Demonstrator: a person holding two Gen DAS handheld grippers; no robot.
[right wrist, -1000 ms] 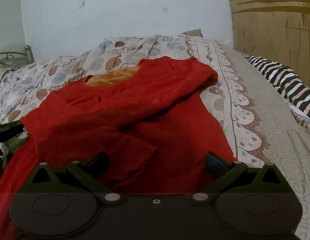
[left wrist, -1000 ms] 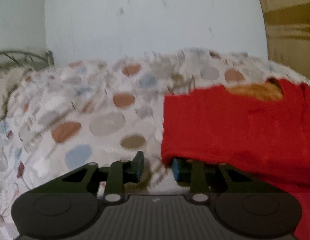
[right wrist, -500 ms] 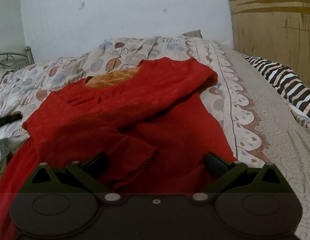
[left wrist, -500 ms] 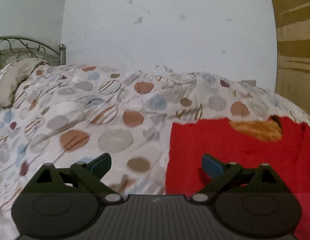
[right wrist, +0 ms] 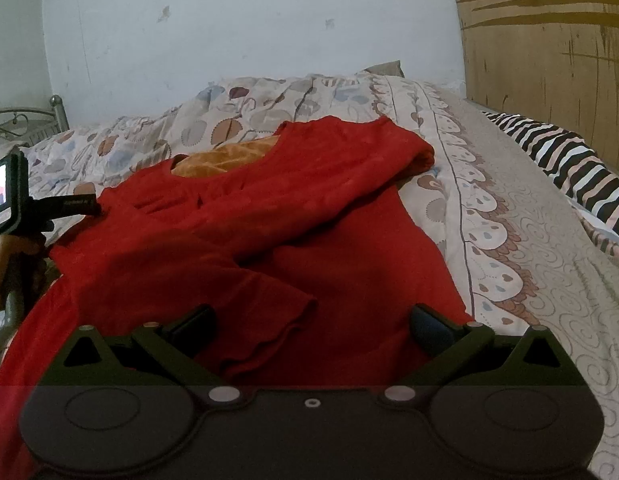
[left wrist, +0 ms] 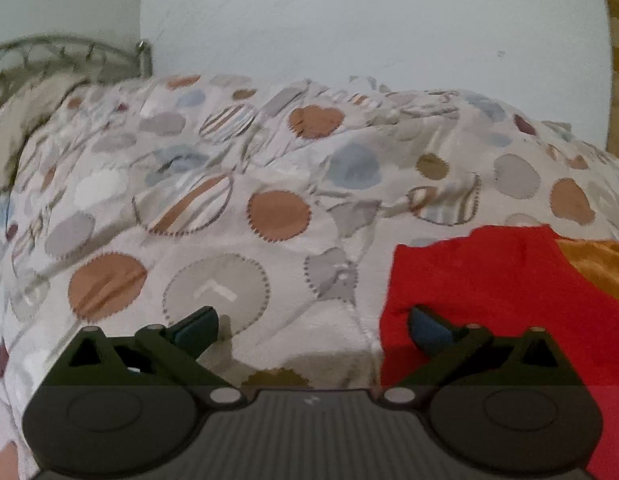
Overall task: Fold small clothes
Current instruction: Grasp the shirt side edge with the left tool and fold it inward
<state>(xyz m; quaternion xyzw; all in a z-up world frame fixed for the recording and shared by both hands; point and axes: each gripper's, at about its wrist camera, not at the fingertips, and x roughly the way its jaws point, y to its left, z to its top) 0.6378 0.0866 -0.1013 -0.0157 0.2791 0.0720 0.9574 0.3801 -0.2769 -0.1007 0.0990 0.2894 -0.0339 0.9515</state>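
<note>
A red garment (right wrist: 309,208) with an orange lining (right wrist: 225,156) at the neck lies spread on the bed, one sleeve folded across its front. My right gripper (right wrist: 313,318) hovers open over its lower part, with the folded sleeve's hem below the gap. My left gripper (left wrist: 313,322) has its jaws opening wide, with nothing held between them. Its right finger is over the garment's left edge (left wrist: 489,288) and its left finger is over the bedspread. The right wrist view shows the left gripper (right wrist: 61,204) at the garment's left shoulder, held by a hand (right wrist: 13,248).
A bedspread (left wrist: 229,208) with a circle pattern covers the bed, bunched up near the wall. A metal bed frame (left wrist: 69,56) stands at the far left. At the right lie a striped pillow (right wrist: 569,160) and a wooden board (right wrist: 549,40).
My left gripper went from nearly shut at the red garment's edge to wide open, and it swung left so more bedspread shows. The right gripper and the garment have not moved.
</note>
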